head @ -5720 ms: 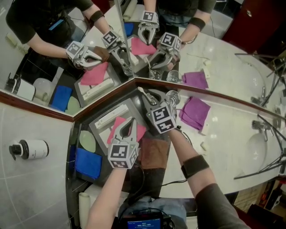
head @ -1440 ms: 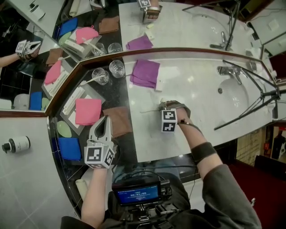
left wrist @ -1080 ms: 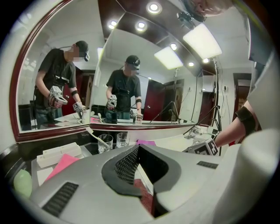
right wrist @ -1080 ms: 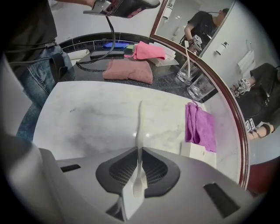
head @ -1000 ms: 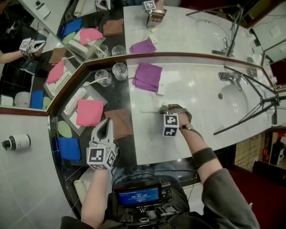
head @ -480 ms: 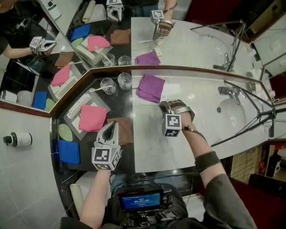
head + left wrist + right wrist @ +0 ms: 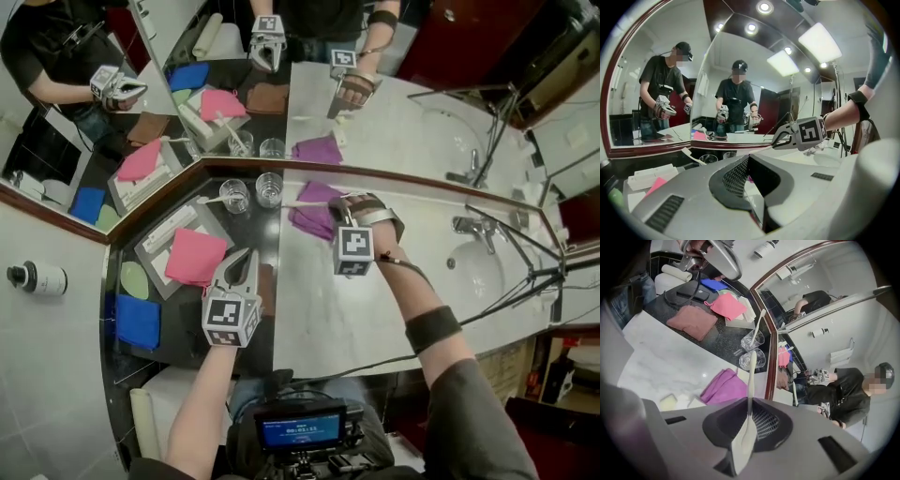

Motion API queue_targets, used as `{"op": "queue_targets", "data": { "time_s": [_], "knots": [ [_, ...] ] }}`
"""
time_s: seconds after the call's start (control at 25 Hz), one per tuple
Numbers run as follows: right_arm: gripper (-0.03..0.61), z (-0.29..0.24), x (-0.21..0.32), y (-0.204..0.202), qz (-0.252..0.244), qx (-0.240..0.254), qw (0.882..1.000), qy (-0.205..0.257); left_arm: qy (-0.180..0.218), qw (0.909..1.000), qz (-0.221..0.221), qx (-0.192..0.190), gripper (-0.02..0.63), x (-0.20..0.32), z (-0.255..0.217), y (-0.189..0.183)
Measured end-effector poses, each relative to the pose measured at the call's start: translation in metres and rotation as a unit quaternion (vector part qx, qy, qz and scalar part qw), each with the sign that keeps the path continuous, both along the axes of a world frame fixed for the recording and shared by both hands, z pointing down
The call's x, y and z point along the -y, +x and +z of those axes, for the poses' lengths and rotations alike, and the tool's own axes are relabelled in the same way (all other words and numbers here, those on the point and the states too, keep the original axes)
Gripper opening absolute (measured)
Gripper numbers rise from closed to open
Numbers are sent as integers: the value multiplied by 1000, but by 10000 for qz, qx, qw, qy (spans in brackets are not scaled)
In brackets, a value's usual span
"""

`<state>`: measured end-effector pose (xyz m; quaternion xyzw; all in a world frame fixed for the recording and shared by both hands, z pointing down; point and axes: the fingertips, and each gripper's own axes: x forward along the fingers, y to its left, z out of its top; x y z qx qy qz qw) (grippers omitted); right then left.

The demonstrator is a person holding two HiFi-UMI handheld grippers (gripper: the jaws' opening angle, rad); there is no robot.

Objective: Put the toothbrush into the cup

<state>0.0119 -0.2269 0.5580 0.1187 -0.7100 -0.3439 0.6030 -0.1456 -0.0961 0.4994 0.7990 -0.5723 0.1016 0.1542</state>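
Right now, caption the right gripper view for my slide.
Right gripper clamps a white toothbrush, pointing toward two glass cups.

1 overhead, 2 jaw-level; shared mirror (image 7: 412, 131)

The right gripper (image 7: 748, 422) pinches a white toothbrush (image 7: 751, 380) between its fingers (image 7: 777, 425), the far end apparently over the nearer of two glass cups (image 7: 757, 359), near a purple cloth (image 7: 723, 386).

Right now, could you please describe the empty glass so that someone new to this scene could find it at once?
Look along the dark counter to the foot of the mirror's wooden frame, where two clear glasses stand side by side. The empty glass is the one nearer the purple cloth on the white marble; its neighbour already holds a white toothbrush.
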Motion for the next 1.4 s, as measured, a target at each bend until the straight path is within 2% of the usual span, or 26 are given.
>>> {"op": "queue_targets", "data": {
  "time_s": [0.24,0.52,0.76,0.92,1.08,1.4],
  "knots": [
    [54,-22,36,-21,-433,-354,9977,373,46,9998,-193,-49,0,22,1,-4],
    [54,-25,57,-50,-1118,-996,9851,844,-14,9996,-277,16,0,34,17,-6],
    [54,-7,64,-66,-1511,-1426,9737,932,-53,9995,-323,-25,0,46,28,-7],
    [54,3,74,-72,-1557,-1651,9691,969,-47,9993,-355,-66,0,50,33,-11],
    [54,14,76,-75,-1697,-2050,9593,942,-85,9993,-351,-103,0,52,39,-14],
    [55,36,73,-92,-1891,-2316,9506,840,-102,9991,-375,-168,0,55,45,-21]
  ]
}}
